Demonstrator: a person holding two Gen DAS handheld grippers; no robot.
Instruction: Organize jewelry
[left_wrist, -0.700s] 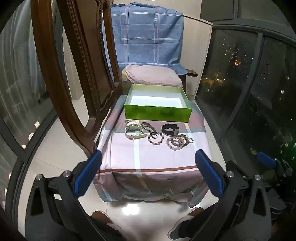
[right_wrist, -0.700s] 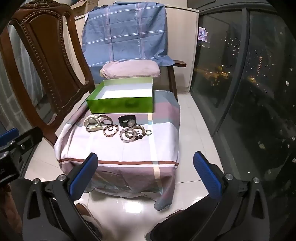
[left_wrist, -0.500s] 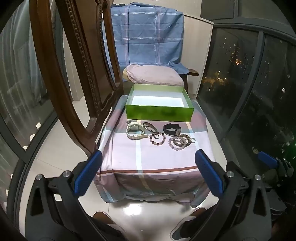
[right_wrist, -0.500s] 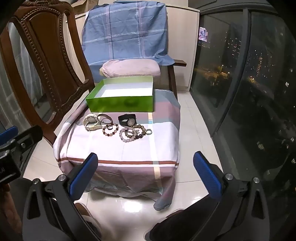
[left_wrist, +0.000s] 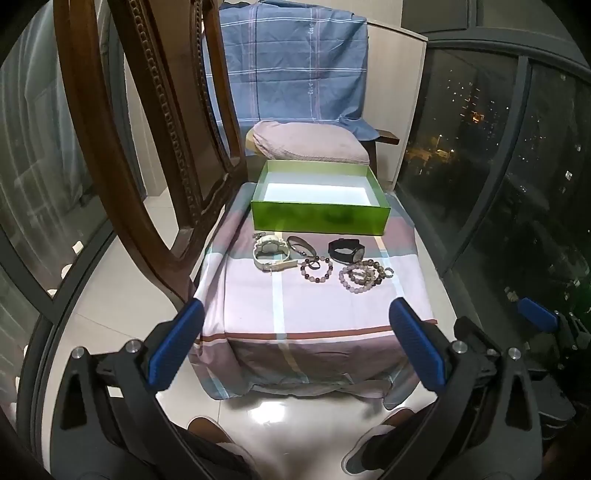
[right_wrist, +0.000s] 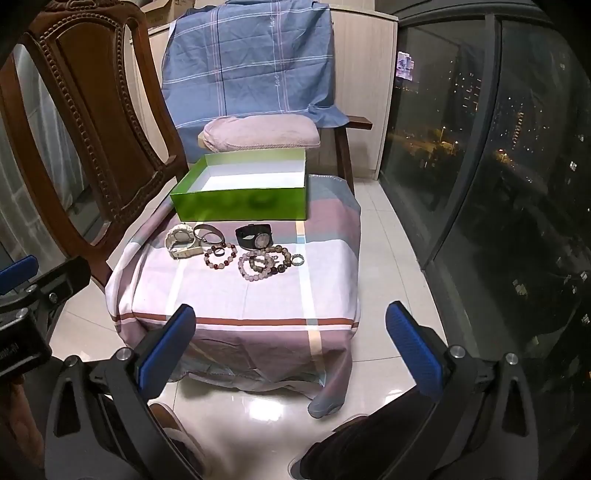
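Compared with the earlier views, the covered table (left_wrist: 280, 295) sits slightly lower and nearer in both cameras; the jewelry lies unmoved. The left gripper (left_wrist: 295, 347) and right gripper (right_wrist: 290, 341) both hang with jaws spread wide and nothing between them, short of the table's near edge. Beyond them, mid-table, lie a white watch (left_wrist: 271, 251), a thin bracelet (left_wrist: 301, 245), a black watch (left_wrist: 346, 250), a bead bracelet (left_wrist: 316, 268) and a cluster of bead bracelets (left_wrist: 364, 275). The empty green box (left_wrist: 319, 218) stands just behind this row. No writing on the jewelry or box is legible.
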